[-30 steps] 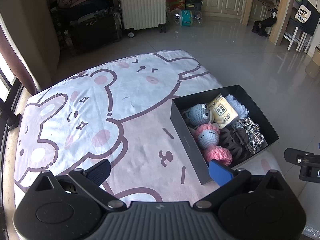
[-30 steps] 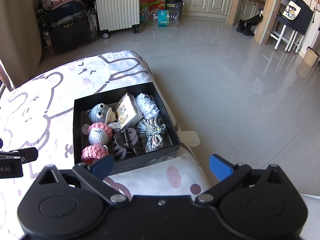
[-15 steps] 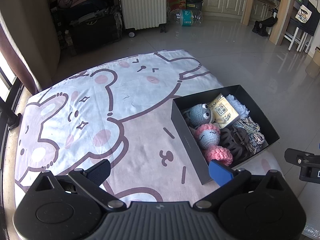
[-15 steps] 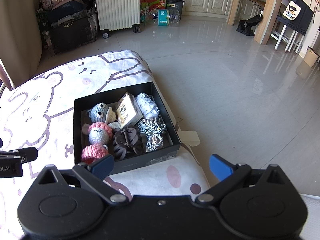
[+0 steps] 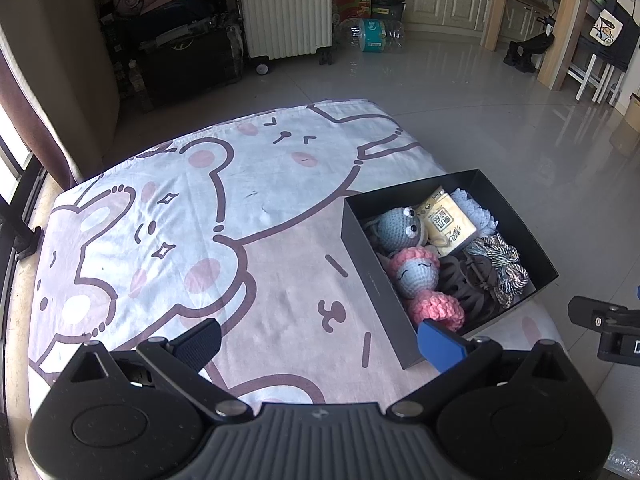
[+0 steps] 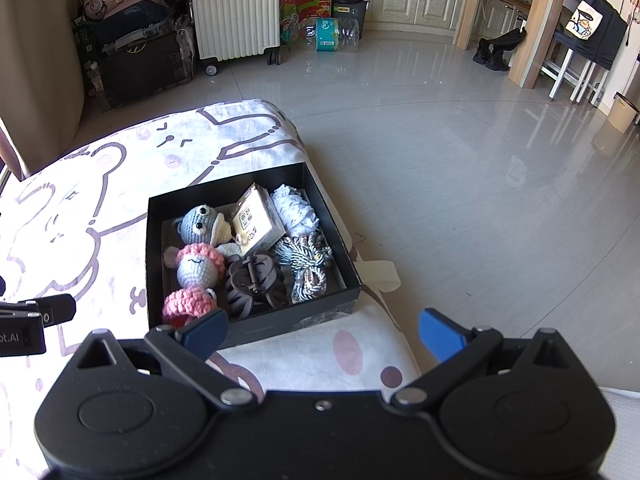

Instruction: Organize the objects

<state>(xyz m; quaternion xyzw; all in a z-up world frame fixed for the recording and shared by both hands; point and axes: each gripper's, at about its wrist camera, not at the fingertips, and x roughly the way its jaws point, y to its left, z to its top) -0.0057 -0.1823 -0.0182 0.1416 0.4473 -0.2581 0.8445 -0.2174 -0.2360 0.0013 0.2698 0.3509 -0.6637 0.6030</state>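
A black box (image 5: pixel 370 264) (image 6: pixel 154 264) rests on the right edge of a bear-print sheet (image 5: pixel 200 208) (image 6: pixel 72 200). Inside lie a grey crochet toy (image 5: pixel 396 226) (image 6: pixel 198 222), a pink-and-grey crochet toy (image 5: pixel 416 270) (image 6: pixel 198 266), a pink crochet piece (image 5: pixel 438 310) (image 6: pixel 188 300), a yellow packet (image 5: pixel 446 220) (image 6: pixel 254 222), white lace (image 6: pixel 296 210), a dark hair claw (image 5: pixel 470 280) (image 6: pixel 254 278) and striped cord (image 5: pixel 502 264) (image 6: pixel 310 266). My left gripper (image 5: pixel 320 342) hovers open over the sheet, left of the box. My right gripper (image 6: pixel 322 332) hovers open just in front of the box, holding nothing.
A tiled floor (image 6: pixel 460 184) drops away right of the sheet. A white suitcase (image 5: pixel 288 8) (image 6: pixel 236 8), dark bags (image 5: pixel 180 52) and bottles (image 6: pixel 332 34) stand at the back. A wooden post (image 6: pixel 538 20) and stools (image 6: pixel 576 76) are far right. A curtain (image 5: pixel 48 80) hangs at left.
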